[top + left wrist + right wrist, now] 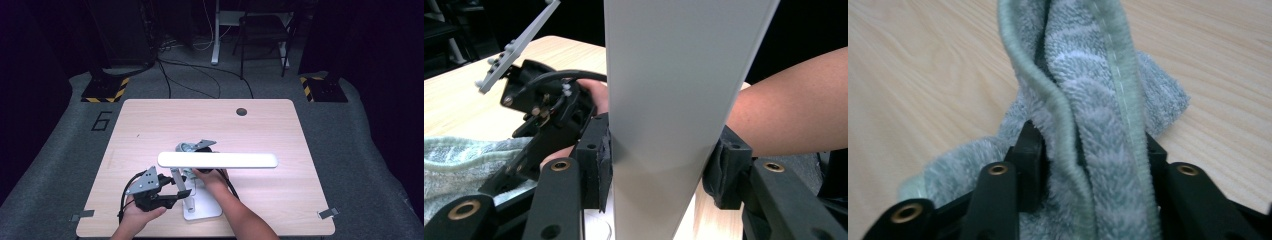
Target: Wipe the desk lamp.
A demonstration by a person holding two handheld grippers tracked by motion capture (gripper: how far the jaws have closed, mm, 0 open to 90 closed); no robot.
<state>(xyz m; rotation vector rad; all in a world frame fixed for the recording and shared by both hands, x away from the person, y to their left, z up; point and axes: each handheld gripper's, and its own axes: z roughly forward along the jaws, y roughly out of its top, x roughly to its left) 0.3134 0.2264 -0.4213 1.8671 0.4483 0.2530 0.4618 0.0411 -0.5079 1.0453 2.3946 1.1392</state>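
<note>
Your left gripper (172,199) clamps the lamp (217,160) stem just above the lamp's base; your right gripper (1088,150), behind the stem, pinches a bunched towel (1088,100). The light bar runs crosswise overhead — bare table (280,200) lies right of the base for wiping room.
</note>
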